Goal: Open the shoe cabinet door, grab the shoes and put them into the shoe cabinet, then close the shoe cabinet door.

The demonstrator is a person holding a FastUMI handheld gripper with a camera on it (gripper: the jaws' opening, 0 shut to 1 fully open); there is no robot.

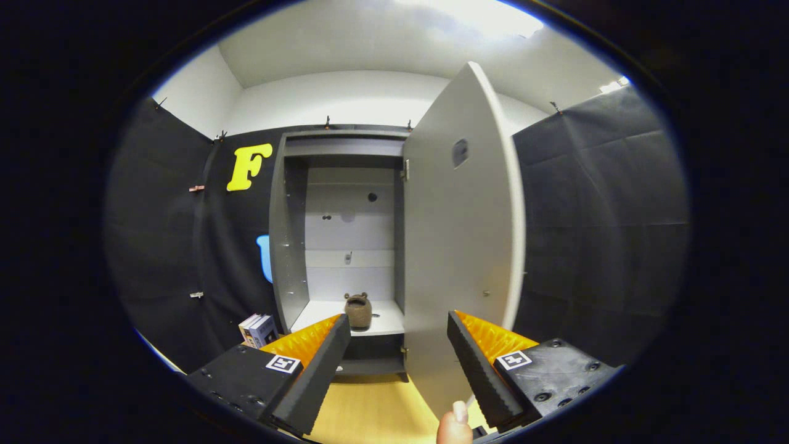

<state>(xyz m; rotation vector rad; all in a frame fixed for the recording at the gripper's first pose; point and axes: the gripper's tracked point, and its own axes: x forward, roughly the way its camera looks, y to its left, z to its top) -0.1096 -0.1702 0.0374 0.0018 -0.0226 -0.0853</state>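
Beyond the fingers, the shoe cabinet [345,234] stands open, its door [462,246] swung toward the right finger. Gripper [399,351] spread wide, pinching nothing. One fuzzy brown shoe [358,310], rounded with small ears, sits on the bottom shelf, just ahead of the left fingertip. Judgement: shoe stowed, closing comes next; push the flat, smooth panel near its free edge, slowly. A thumb [456,424] shows between the fingers.

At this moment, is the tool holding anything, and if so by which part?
Nothing is held. The tool is open, its fingers spread apart, with the open cabinet door just ahead and the brown shoe on the shelf beyond.
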